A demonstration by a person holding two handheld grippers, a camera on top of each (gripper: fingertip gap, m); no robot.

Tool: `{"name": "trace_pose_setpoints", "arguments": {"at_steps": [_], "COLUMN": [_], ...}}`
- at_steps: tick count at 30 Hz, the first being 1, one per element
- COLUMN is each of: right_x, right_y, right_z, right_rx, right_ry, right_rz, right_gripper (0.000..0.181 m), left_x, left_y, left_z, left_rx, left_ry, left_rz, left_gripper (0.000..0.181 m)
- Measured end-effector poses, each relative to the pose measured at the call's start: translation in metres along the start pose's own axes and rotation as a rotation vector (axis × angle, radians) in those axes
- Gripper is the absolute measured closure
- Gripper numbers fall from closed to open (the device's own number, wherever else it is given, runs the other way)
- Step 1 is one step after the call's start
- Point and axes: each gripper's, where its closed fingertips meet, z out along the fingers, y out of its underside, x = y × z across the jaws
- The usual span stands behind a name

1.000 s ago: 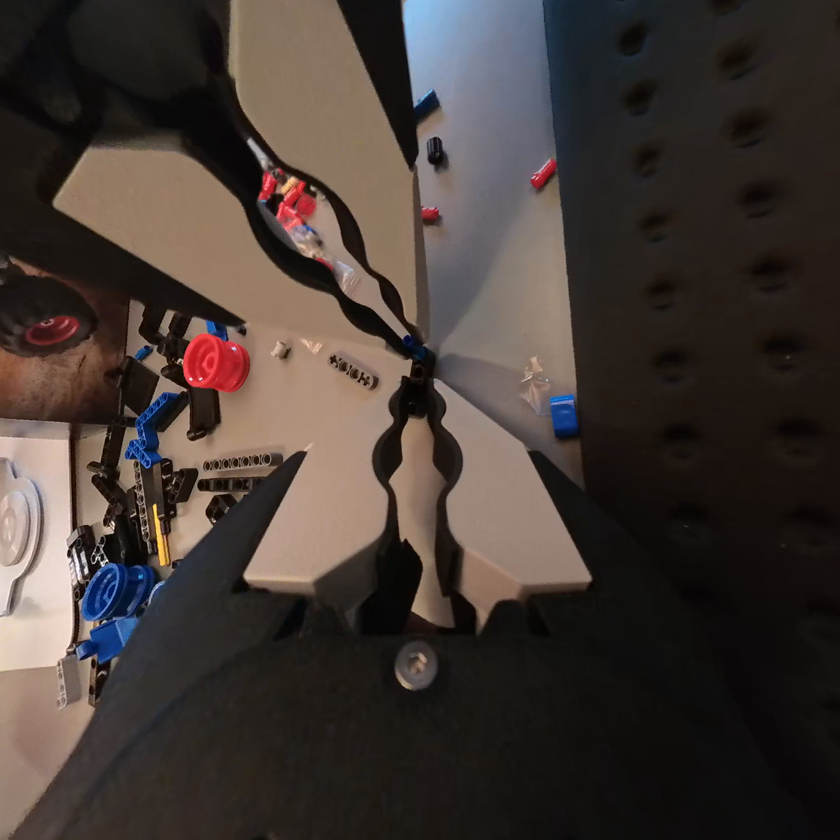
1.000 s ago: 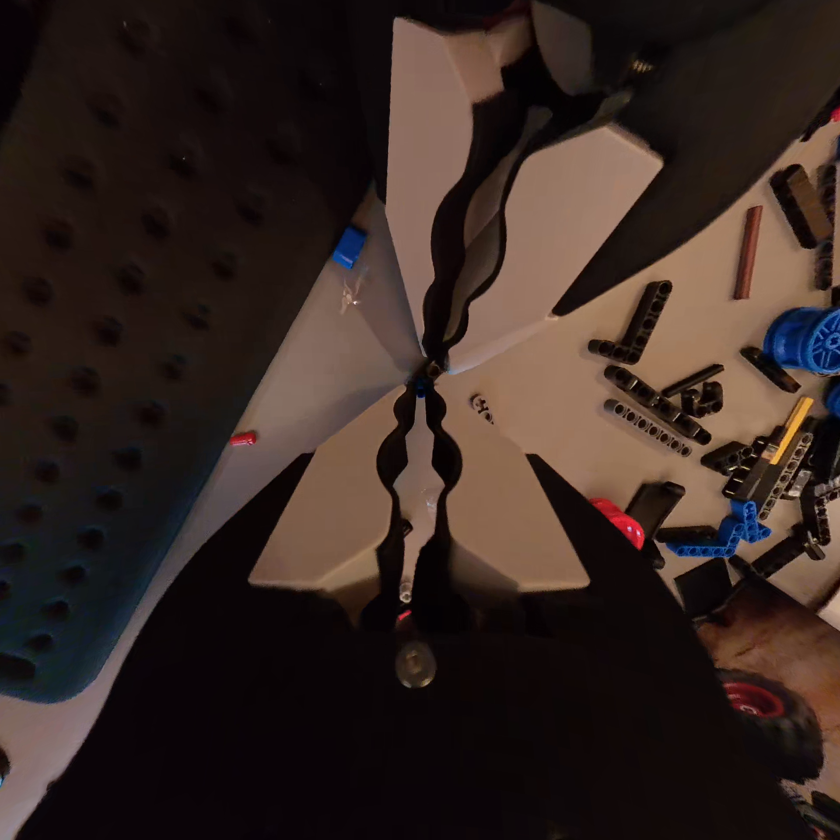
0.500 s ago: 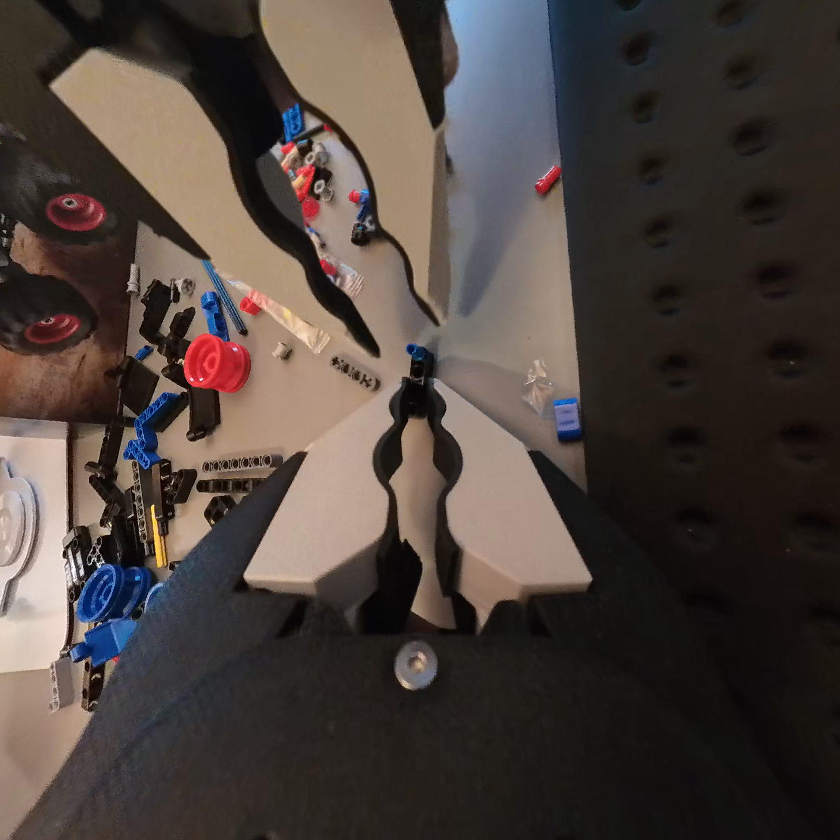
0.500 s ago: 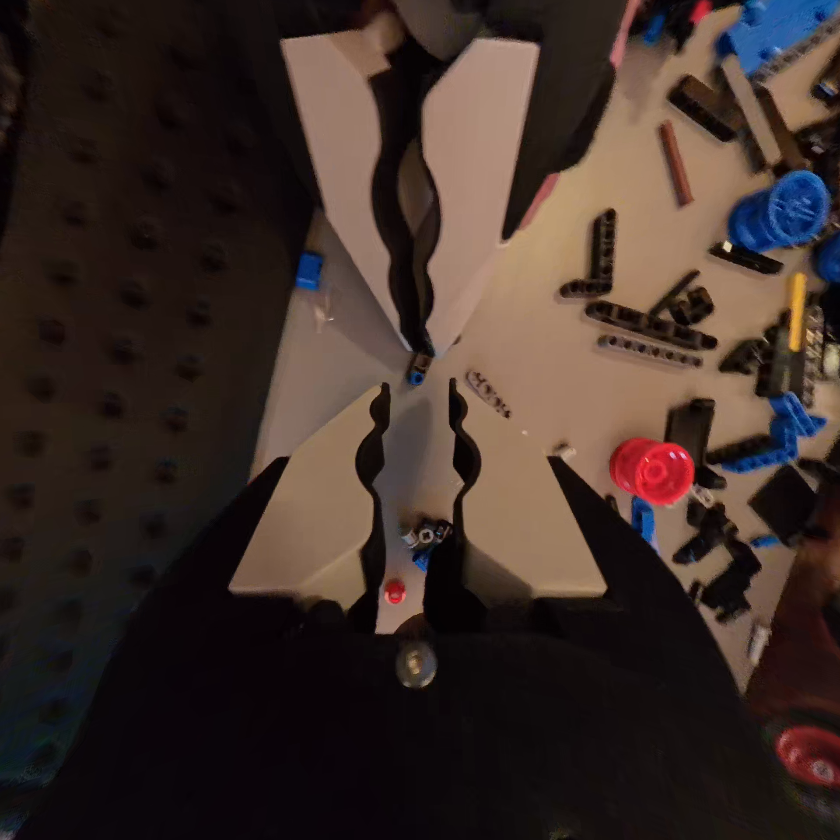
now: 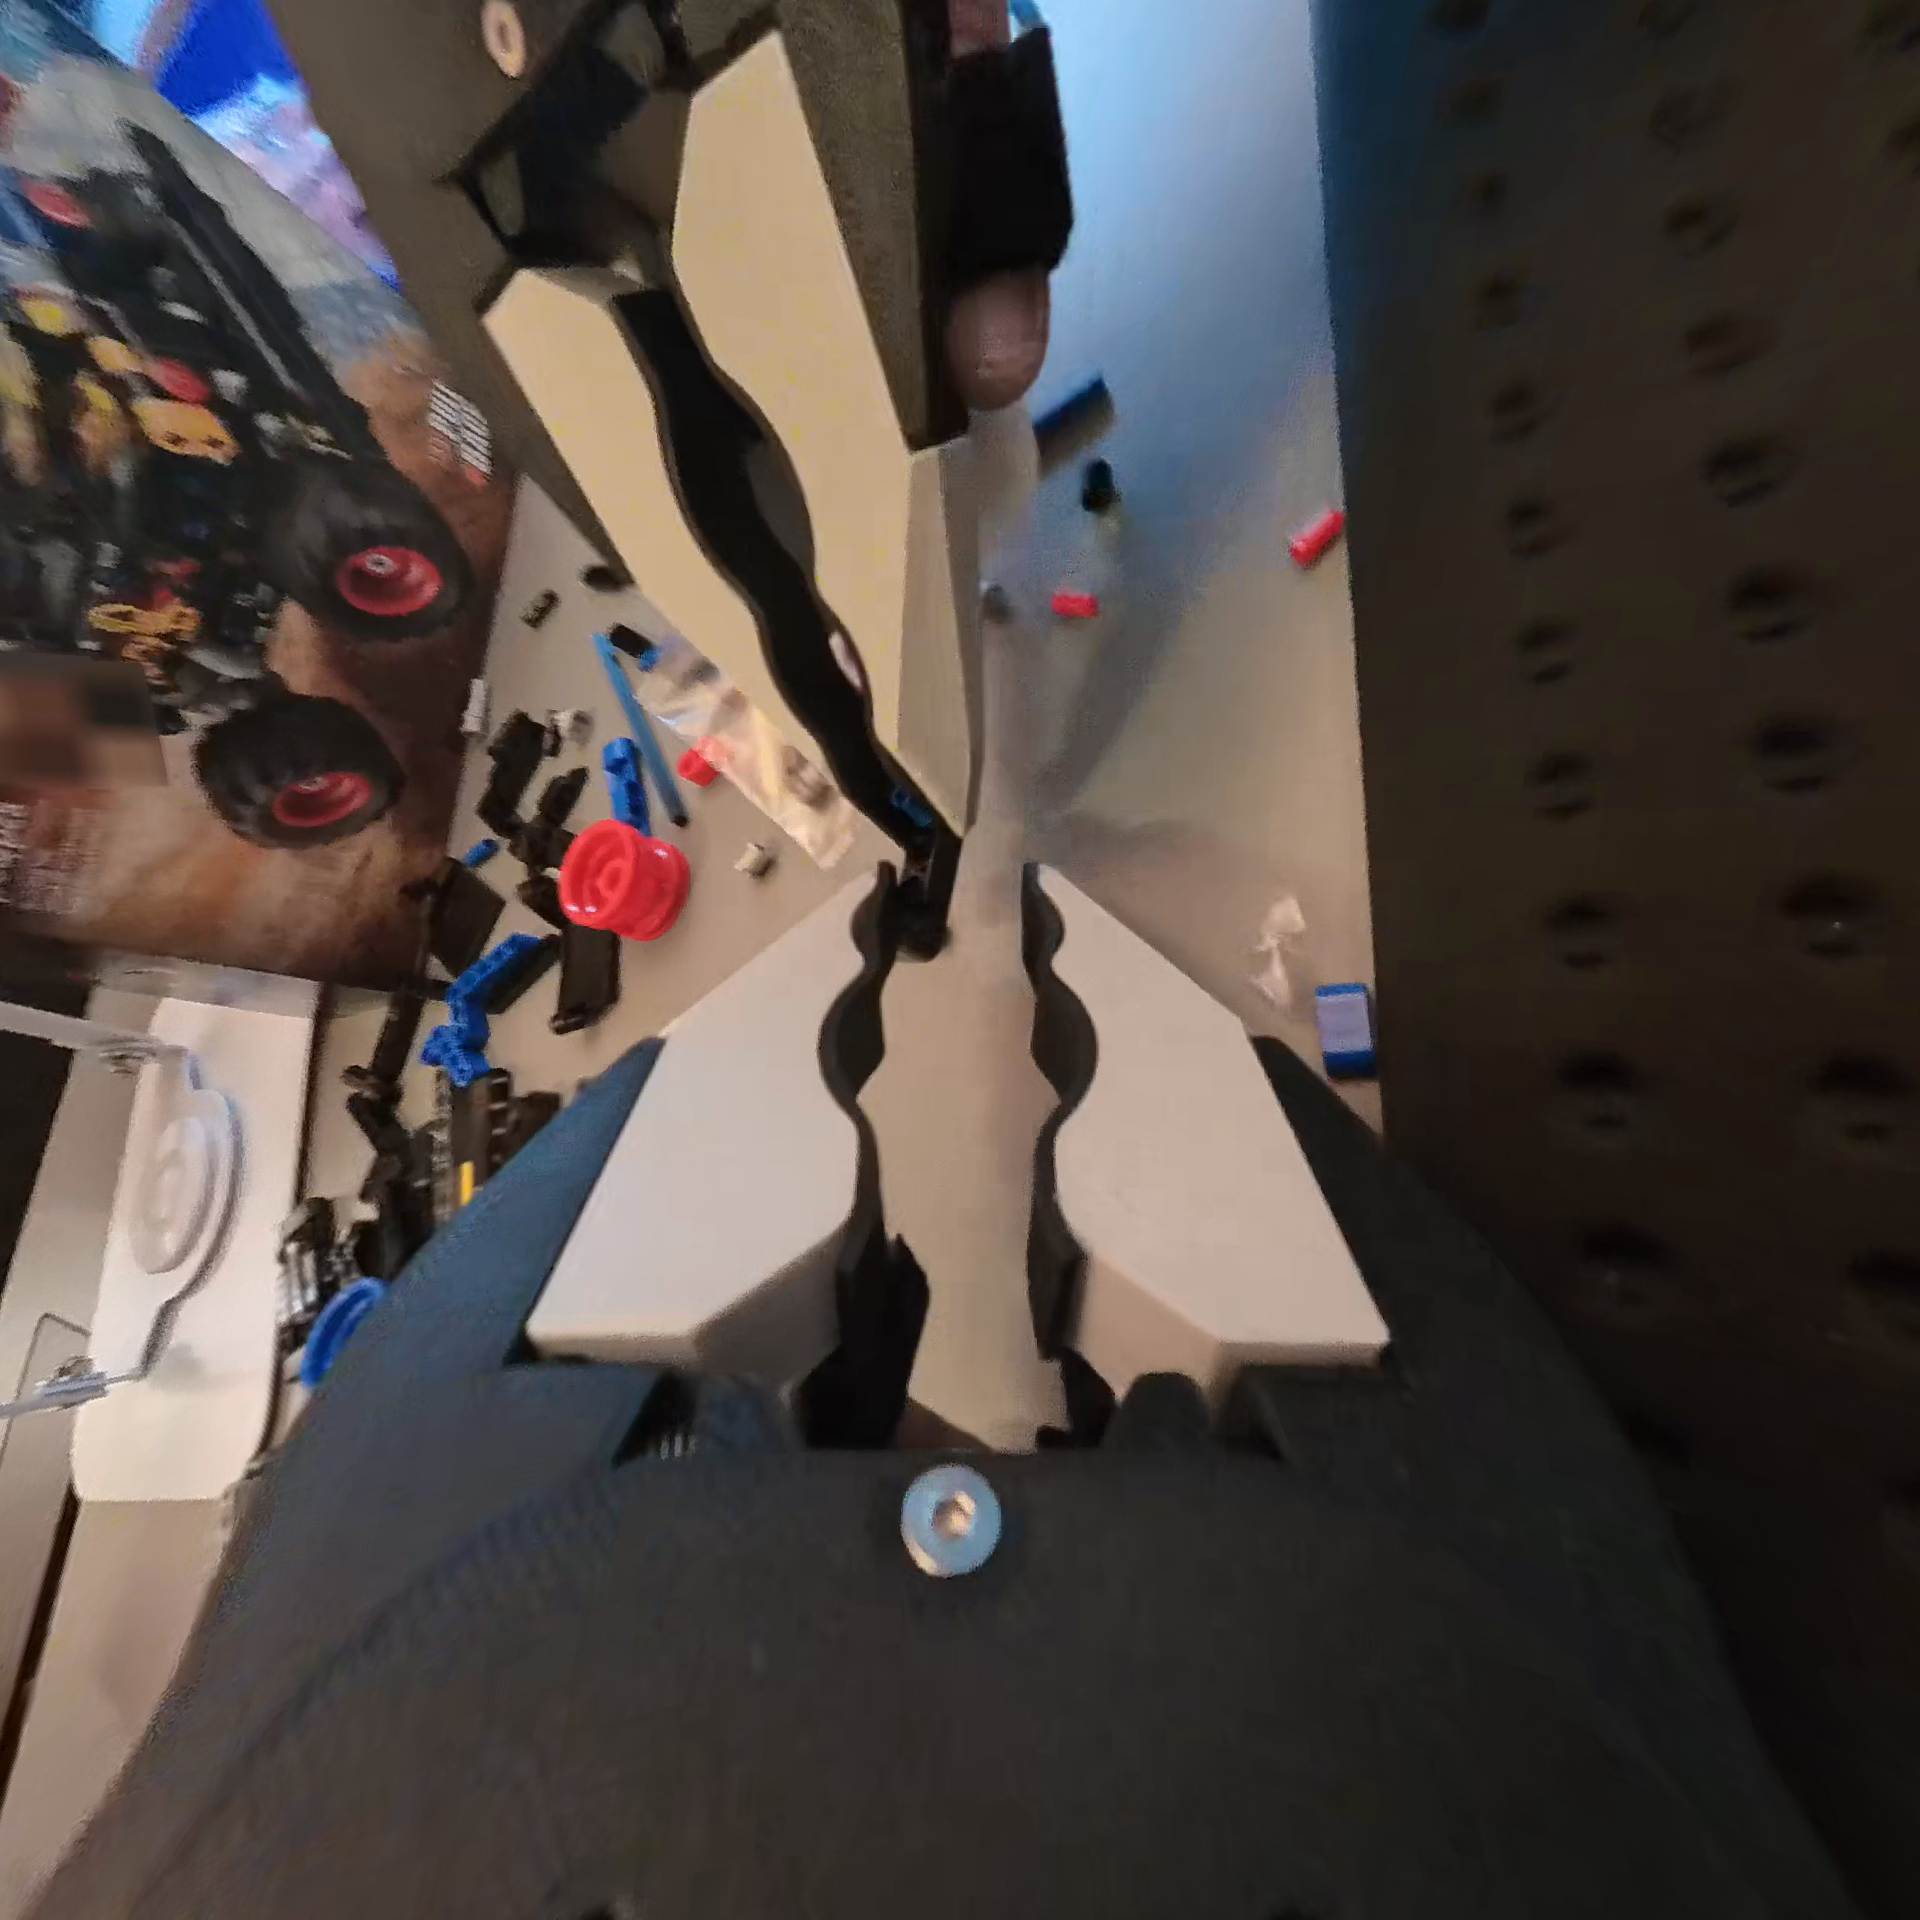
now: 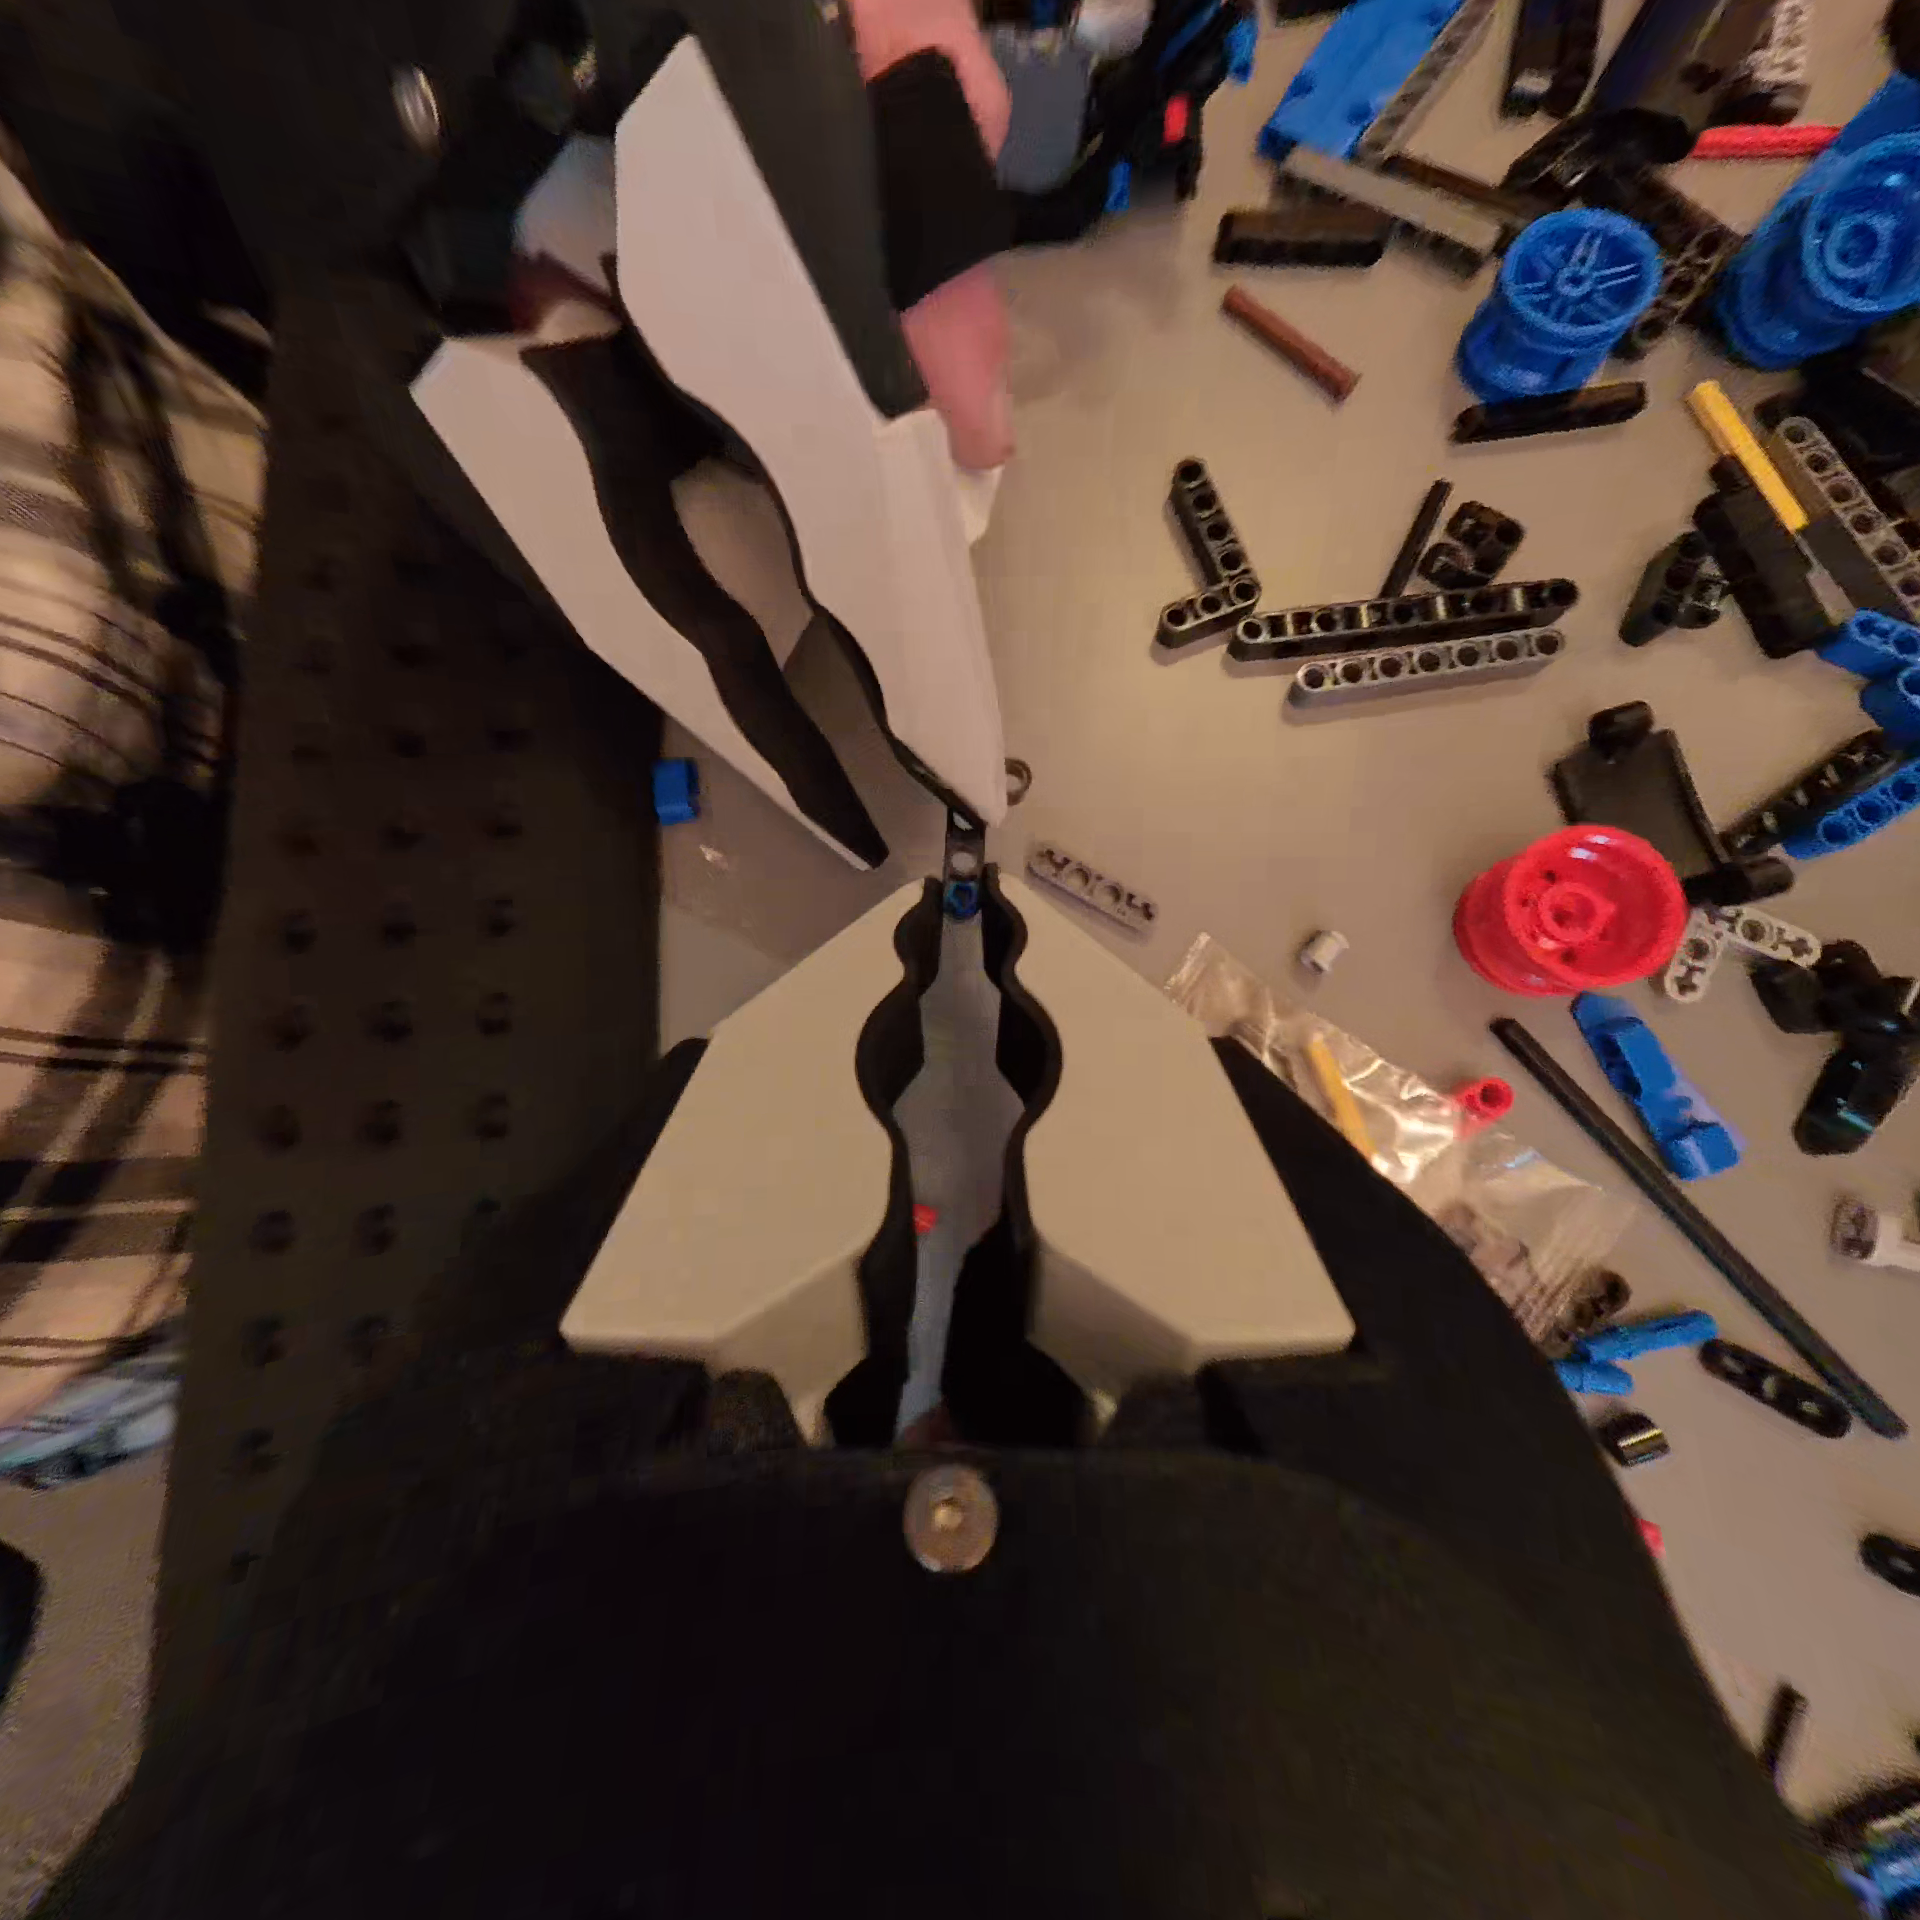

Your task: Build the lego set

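A small black lego beam (image 6: 964, 854) with a blue pin (image 6: 961, 900) in its end hangs above the grey table (image 6: 1143, 748). My right gripper (image 6: 961, 902) is shut on its pin end. In the left wrist view the right gripper (image 5: 914, 821) comes in from the top, holding the beam (image 5: 923, 883). My left gripper (image 5: 958, 894) is open, and the beam lies against the tip of its left finger. In the right wrist view the left gripper (image 6: 933, 831) shows at the top with its jaws apart, one tip touching the beam's far end.
A dark studded mat (image 5: 1662, 935) borders the table. Loose parts lie about: a red wheel hub (image 6: 1569, 912), blue wheel hubs (image 6: 1558, 301), long black beams (image 6: 1403, 623), a short grey beam (image 6: 1091, 894), a plastic bag (image 6: 1403, 1122). The set's box (image 5: 208, 520) lies at the left.
Half a second ago my left gripper held the beam and my right was open and drawn back. Now my right gripper has shut on the pin end and my left has opened.
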Motion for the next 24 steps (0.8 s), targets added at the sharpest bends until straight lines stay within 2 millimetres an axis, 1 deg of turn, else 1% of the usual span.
{"name": "trace_pose_setpoints", "arguments": {"at_steps": [3,4,5,8,13,16,18,21,22,24], "right_x": [0.001,0.002,0.001,-0.003,0.000,0.007,0.011,0.019,0.021,0.019], "right_y": [-0.011,-0.014,-0.017,-0.023,-0.032,-0.046,-0.055,-0.063,-0.066,-0.072], "right_z": [-0.015,-0.020,-0.024,-0.027,-0.035,-0.042,-0.046,-0.052,-0.053,-0.053], "right_rx": [0.094,0.116,0.134,0.162,0.216,0.276,0.312,0.319,0.321,0.325], "right_ry": [-0.072,-0.081,-0.096,-0.142,-0.169,-0.106,-0.040,0.095,0.140,0.184], "right_rz": [0.084,0.091,0.100,0.120,0.148,0.130,0.094,0.033,0.000,-0.032], "right_gripper": [0.175,0.175,0.175,0.175,0.175,0.174,0.166,0.159,0.159,0.162], "left_x": [-0.016,-0.018,-0.021,-0.031,-0.040,-0.049,-0.057,-0.066,-0.066,-0.067], "left_y": [-0.004,-0.006,-0.010,-0.016,-0.020,-0.019,-0.021,-0.022,-0.024,-0.028], "left_z": [-0.004,-0.006,-0.008,-0.014,-0.019,-0.024,-0.029,-0.037,-0.038,-0.042], "left_rx": [0.017,0.033,0.055,0.081,0.099,0.101,0.127,0.151,0.165,0.202], "left_ry": [-0.097,-0.111,-0.127,-0.192,-0.229,-0.253,-0.251,-0.248,-0.242,-0.226], "left_rz": [0.025,0.023,0.017,0.048,0.026,-0.036,-0.124,-0.179,-0.202,-0.244], "left_gripper": [0.146,0.146,0.147,0.165,0.167,0.169,0.170,0.171,0.175,0.175]}}
